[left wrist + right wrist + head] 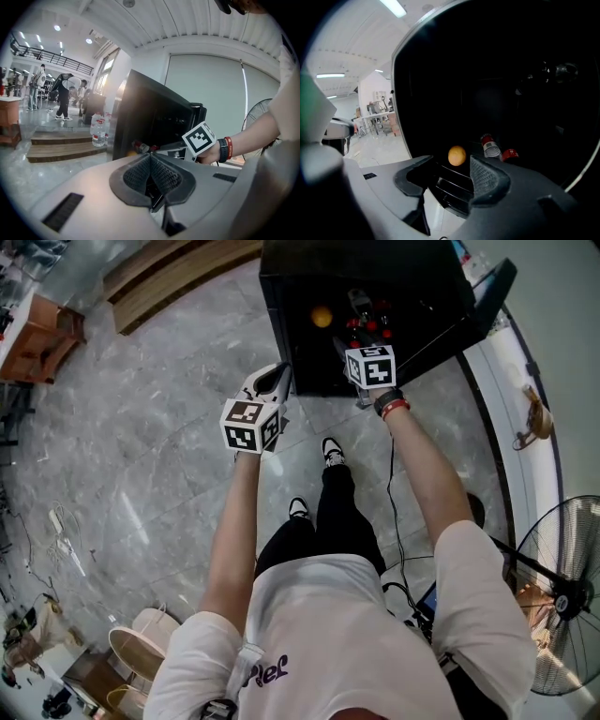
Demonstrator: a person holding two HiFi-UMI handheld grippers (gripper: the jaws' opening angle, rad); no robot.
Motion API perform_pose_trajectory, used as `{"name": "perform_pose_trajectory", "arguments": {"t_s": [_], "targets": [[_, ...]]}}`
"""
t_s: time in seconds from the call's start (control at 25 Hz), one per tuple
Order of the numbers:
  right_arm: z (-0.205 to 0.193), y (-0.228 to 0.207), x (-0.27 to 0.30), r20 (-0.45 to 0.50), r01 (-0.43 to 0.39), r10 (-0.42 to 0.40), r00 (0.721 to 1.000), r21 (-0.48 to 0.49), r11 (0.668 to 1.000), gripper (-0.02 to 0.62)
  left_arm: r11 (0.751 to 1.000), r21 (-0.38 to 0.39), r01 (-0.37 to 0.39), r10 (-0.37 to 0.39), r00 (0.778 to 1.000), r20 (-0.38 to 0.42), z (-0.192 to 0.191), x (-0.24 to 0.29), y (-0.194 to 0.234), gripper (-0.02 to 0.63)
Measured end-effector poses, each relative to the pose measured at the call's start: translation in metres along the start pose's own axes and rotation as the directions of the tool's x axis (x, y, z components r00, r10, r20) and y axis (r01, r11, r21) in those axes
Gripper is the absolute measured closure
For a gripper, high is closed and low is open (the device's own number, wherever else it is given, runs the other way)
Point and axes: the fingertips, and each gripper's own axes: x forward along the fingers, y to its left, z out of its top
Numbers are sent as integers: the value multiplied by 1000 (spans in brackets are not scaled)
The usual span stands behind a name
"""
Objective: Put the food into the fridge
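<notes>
Right gripper [451,177] is standing with its jaws spread, nothing between the pads. Just ahead of it, an orange fruit [457,155] is lying inside the open black fridge [511,93], with red cans [489,145] lying right of the fruit. Left gripper [151,174] is holding its jaws pressed together, empty, hovering outside the fridge, left of the right gripper.

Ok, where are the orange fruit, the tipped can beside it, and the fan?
orange fruit [457,155]: right gripper view, middle of the fruit.
can [489,146]: right gripper view, its silver side.
fan [565,600]: head view, centre hub of the grille.
</notes>
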Motion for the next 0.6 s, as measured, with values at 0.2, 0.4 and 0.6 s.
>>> {"name": "perform_pose_trajectory", "arguments": {"t_s": [0.2,0.4,0.6], "targets": [[6,2,-39,-6,15,-15,1000,6,1000,365,1000,1,9,-9,1000,-14,13,-13,-10,589],[7,10,-74,-5,30,-29,1000,35,999,402,1000,8,25,-25,999,-25,17,-29,-28,589],[4,12,-105,-5,41,-41,999,46,998,417,1000,6,31,-31,999,-40,15,-40,-45,589]]}}
